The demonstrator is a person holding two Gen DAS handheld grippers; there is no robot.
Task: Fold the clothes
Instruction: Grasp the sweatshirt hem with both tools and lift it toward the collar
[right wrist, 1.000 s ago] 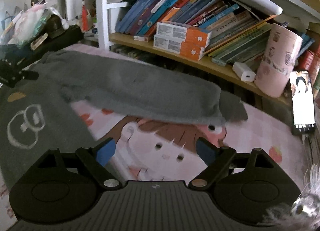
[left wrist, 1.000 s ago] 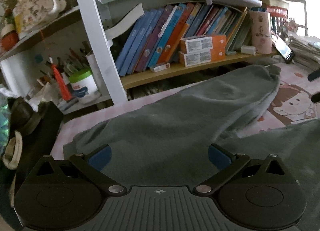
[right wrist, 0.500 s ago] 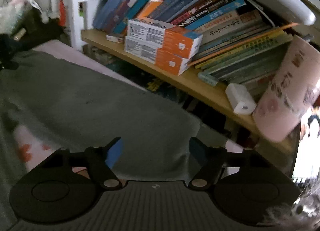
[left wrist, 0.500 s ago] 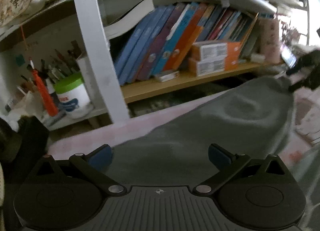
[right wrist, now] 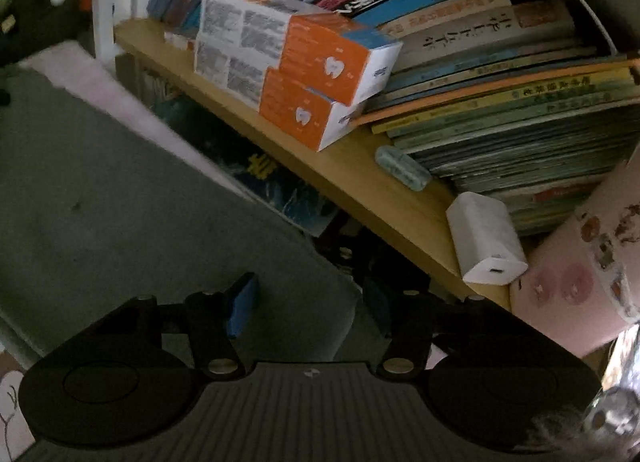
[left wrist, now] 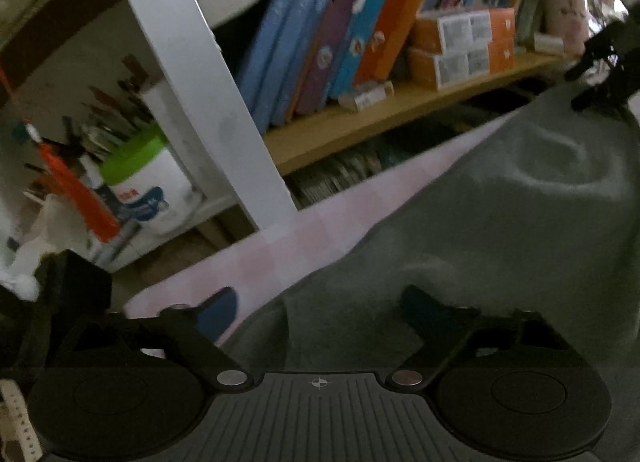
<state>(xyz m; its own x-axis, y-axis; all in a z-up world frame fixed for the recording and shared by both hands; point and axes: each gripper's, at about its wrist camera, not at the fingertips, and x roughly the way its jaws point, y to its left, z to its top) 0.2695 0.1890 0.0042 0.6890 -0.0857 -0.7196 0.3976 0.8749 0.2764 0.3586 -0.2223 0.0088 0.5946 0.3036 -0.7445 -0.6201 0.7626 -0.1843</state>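
Note:
A grey sweatshirt sleeve (left wrist: pixel 500 213) lies on a pale pink mat (left wrist: pixel 280 254) in front of a bookshelf. My left gripper (left wrist: pixel 320 306) is open, its fingers straddling the sleeve's near left edge. My right gripper (right wrist: pixel 308 294) is open at the sleeve's cuff end (right wrist: pixel 160 221), fingers either side of the cloth edge. The right gripper also shows in the left wrist view (left wrist: pixel 604 73) at the sleeve's far end.
A wooden shelf (right wrist: pixel 360 189) with books, orange boxes (right wrist: pixel 304 73) and a white charger (right wrist: pixel 484 246) stands just behind the sleeve. A white upright post (left wrist: pixel 208 101), a green-lidded tub (left wrist: pixel 148 189) and a pink patterned cup (right wrist: pixel 580 274) are close by.
Both grippers have moved forward and down onto the sleeve's two ends, toward the shelf. The jaws stay open.

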